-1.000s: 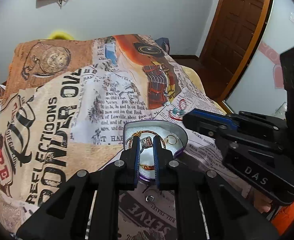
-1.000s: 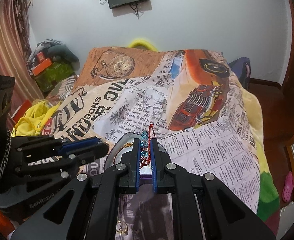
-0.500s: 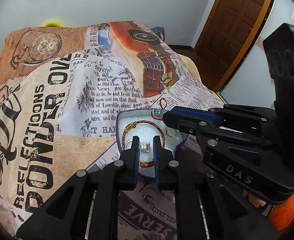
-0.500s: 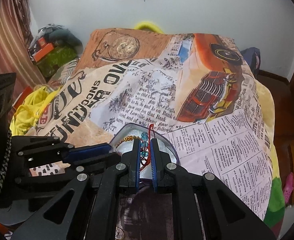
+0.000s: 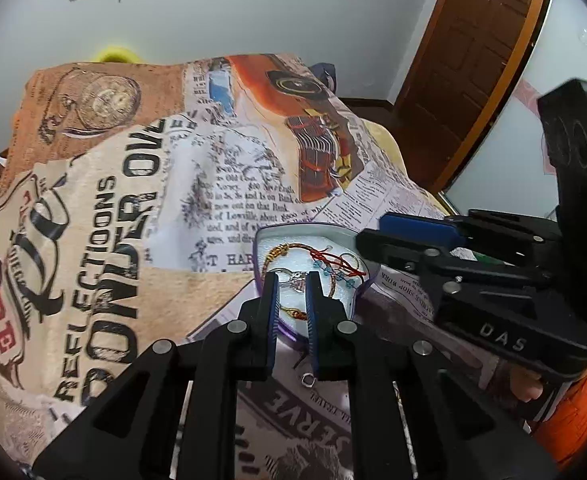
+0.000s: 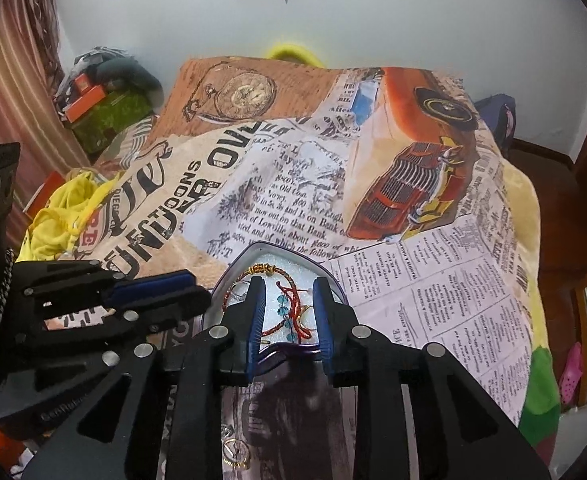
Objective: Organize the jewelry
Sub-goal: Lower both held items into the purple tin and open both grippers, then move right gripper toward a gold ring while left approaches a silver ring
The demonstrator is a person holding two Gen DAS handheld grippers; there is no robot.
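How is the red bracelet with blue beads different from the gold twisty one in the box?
The red bracelet is a thin thread with blue beads; the gold bracelet is a thicker twisted cord with a gold knot. The red bracelet lies bunched up, while the gold bracelet spreads in a wide loop. Both rest on white padding inside the box.

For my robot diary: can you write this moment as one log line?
left claw: shut on silver charm | right claw: opening, red bracelet between, lying in tray
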